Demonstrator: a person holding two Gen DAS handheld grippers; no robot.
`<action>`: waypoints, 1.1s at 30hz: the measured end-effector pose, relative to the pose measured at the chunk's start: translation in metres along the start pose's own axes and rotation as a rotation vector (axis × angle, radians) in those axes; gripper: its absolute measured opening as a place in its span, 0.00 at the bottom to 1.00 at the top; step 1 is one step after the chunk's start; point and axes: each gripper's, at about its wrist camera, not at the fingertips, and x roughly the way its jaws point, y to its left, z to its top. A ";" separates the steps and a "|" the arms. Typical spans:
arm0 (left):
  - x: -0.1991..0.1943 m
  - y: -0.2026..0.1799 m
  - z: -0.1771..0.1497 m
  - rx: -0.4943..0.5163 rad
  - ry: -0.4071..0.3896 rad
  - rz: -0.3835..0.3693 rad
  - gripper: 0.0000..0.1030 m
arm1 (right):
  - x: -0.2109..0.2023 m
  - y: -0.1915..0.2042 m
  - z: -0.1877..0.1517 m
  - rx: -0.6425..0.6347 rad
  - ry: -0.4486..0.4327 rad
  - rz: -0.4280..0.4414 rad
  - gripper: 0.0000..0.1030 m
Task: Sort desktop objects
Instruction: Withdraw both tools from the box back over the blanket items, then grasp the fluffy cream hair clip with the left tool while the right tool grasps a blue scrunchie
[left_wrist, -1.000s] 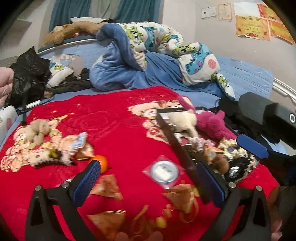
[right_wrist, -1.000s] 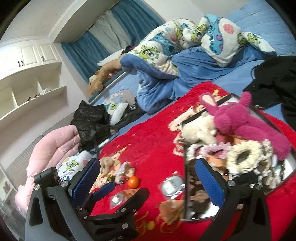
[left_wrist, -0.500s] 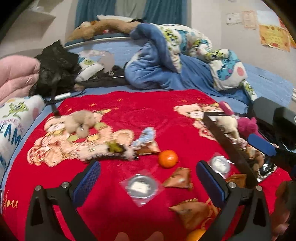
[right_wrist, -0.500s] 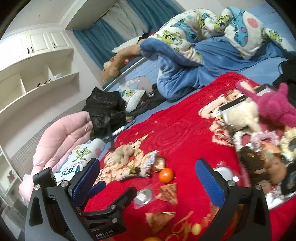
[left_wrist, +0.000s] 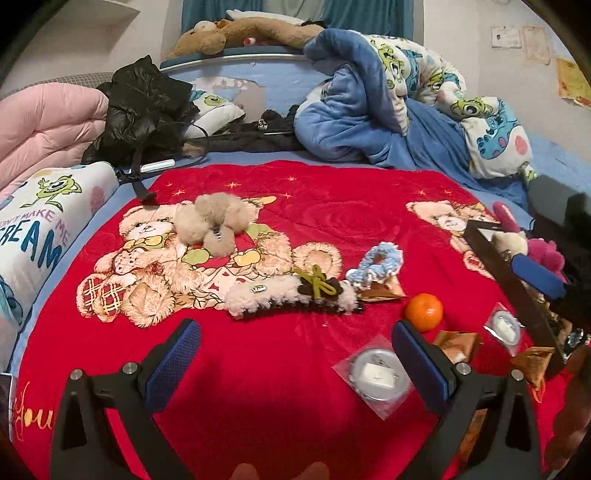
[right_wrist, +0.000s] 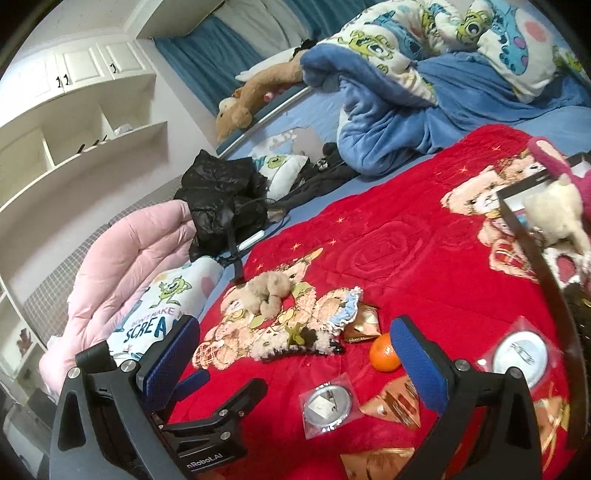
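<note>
Loose items lie on a red blanket (left_wrist: 258, 369). In the left wrist view I see a fluffy hair clip (left_wrist: 291, 297), a blue scrunchie (left_wrist: 376, 262), an orange (left_wrist: 424, 311), a beige plush toy (left_wrist: 216, 219), two bagged round badges (left_wrist: 376, 371) (left_wrist: 504, 328) and gold wrappers (left_wrist: 456, 343). My left gripper (left_wrist: 295, 363) is open and empty, just short of the clip. My right gripper (right_wrist: 295, 363) is open and empty above the orange (right_wrist: 384, 352) and a badge (right_wrist: 327, 404). A dark box (right_wrist: 535, 254) at the right holds plush toys.
A pink duvet (left_wrist: 44, 125), a black jacket (left_wrist: 144, 107) and a white pillow (left_wrist: 40, 218) lie to the left. A blue blanket heap (left_wrist: 369, 110) lies behind. White shelves (right_wrist: 74, 129) stand at the far left in the right wrist view.
Both grippers have swung left, away from the box. The clip, scrunchie and beige plush have come into the middle of both views. Both stay open.
</note>
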 end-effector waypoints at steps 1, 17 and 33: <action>0.003 0.001 0.001 0.000 0.003 0.002 1.00 | 0.003 -0.001 0.002 0.000 0.003 -0.002 1.00; 0.071 -0.004 0.020 0.055 0.072 0.028 1.00 | 0.079 -0.031 0.022 0.071 0.162 -0.034 1.00; 0.111 0.005 0.013 0.042 0.152 -0.006 1.00 | 0.136 -0.031 0.005 -0.031 0.355 -0.108 0.84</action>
